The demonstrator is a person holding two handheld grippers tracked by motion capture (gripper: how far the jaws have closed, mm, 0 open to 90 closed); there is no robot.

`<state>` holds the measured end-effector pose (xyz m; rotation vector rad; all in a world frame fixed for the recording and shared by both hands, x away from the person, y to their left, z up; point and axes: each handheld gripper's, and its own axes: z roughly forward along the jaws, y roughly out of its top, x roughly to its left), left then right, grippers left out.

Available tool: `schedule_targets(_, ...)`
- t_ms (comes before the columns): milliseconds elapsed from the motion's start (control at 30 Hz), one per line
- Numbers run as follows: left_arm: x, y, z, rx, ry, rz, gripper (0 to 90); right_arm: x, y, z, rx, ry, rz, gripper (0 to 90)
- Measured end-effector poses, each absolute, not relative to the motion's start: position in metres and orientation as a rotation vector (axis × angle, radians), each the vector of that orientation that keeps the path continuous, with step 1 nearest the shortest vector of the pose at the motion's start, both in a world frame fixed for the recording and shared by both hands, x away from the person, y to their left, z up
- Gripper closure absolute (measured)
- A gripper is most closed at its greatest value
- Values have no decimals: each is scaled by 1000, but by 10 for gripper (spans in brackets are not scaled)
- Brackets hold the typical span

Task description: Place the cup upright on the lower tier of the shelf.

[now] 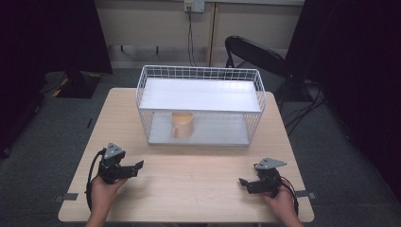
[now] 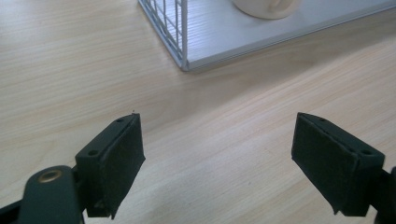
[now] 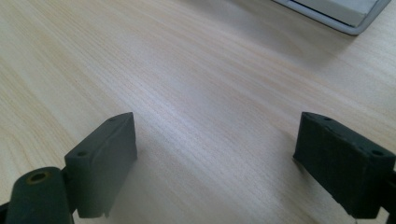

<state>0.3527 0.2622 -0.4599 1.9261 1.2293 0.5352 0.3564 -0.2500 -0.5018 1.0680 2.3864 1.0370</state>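
Observation:
A cream mug point(image 1: 182, 124) stands on the lower shelf of a white wire rack point(image 1: 199, 94) at the far middle of the wooden table point(image 1: 189, 165). In the left gripper view the mug's base point(image 2: 265, 8) and the rack's near corner point(image 2: 184, 58) show at the top. My left gripper point(image 1: 138, 166) rests near the table's front left, open, with bare wood between its pads point(image 2: 114, 163). At the front right my right gripper point(image 1: 242, 182) is also open, its pads point(image 3: 103, 161) wide apart over bare wood.
The rack's upper shelf point(image 1: 198, 93) is a flat white board. A black folding chair point(image 1: 255, 52) stands behind the table at the right. Dark curtains hang at both sides. The rack's front corner point(image 3: 355, 21) shows at the top of the right gripper view.

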Motion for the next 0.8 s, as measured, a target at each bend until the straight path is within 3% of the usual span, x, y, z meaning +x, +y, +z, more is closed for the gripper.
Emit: schedule_targets(800, 351, 284, -480, 1969, 1270, 537, 171, 356, -250, -502, 1068, 2387, 1037, 120)
